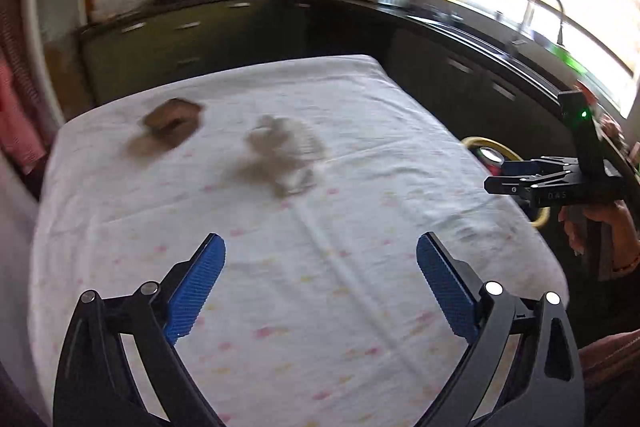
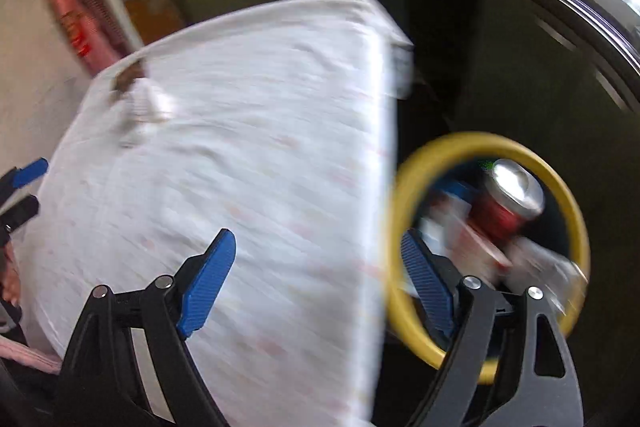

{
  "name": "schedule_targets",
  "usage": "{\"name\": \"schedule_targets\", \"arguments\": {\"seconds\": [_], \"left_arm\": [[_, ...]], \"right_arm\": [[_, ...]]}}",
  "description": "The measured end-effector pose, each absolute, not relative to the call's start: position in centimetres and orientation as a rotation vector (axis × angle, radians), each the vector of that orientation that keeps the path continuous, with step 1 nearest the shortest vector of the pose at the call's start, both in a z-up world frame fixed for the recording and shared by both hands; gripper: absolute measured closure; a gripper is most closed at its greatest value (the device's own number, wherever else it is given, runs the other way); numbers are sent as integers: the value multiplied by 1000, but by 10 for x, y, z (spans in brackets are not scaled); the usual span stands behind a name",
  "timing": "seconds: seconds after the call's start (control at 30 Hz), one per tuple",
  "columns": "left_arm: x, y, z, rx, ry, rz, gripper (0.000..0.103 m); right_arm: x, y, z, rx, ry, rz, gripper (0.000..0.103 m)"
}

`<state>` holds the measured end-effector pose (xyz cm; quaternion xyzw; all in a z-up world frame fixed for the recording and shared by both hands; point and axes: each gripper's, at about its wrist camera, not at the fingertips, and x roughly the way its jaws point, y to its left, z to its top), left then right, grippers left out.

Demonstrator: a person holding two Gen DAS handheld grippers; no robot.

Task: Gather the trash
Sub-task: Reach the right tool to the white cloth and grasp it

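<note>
While the left gripper hangs over the near part of the table, its blue fingers are spread wide with nothing between them. The table wears a white cloth with faint pink and yellow marks, and two bits of trash lie on its far half: a brown flattened piece toward the far left corner, and a pale crumpled wad nearer the table's middle, the two apart from each other. Both are blurred, so what they are made of cannot be told. Just off the table's right edge sits a bin with a yellow rim — lower than the tabletop — and inside it lie a red can with a silver top and some pale and blue scraps too smeared to name. The right gripper straddles that right edge of the table, one finger over the cloth and the other over the bin's rim; its jaws stand wide apart and hold nothing. In the left wrist view the same gripper shows side-on beyond the table's right edge, above the bin, held by a hand. Beyond the table's far edge run dark kitchen cabinets — with a faucet under a bright window.
</note>
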<state>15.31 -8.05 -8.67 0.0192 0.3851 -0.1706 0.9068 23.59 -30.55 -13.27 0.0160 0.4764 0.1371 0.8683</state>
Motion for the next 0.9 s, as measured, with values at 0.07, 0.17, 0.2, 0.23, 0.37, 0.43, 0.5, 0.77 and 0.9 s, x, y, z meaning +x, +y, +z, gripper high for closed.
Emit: {"name": "schedule_targets", "arguments": {"seconds": [0.07, 0.17, 0.2, 0.23, 0.37, 0.43, 0.5, 0.77, 0.9], "left_arm": [[146, -63, -91, 44, 790, -300, 7], [137, -41, -95, 41, 788, -256, 7], [135, -34, -96, 36, 785, -243, 7], [133, -28, -98, 34, 783, -234, 7], [127, -16, -102, 26, 779, -203, 6], [123, -6, -105, 12, 780, -194, 6], [121, 2, -107, -1, 779, -186, 6], [115, 23, -112, -27, 782, -153, 6], [113, 27, -113, -35, 782, -150, 6]], "right_arm": [[250, -273, -128, 8, 981, 351, 23], [273, -219, -122, -23, 960, 459, 23], [279, -208, -121, -29, 958, 474, 23], [287, -195, -120, -40, 955, 490, 23], [316, -159, -122, -58, 964, 496, 23], [330, -146, -124, -60, 975, 491, 23], [338, -137, -126, -66, 986, 485, 23], [355, -122, -143, -66, 1047, 454, 34], [353, -120, -142, -60, 1044, 439, 50]]}}
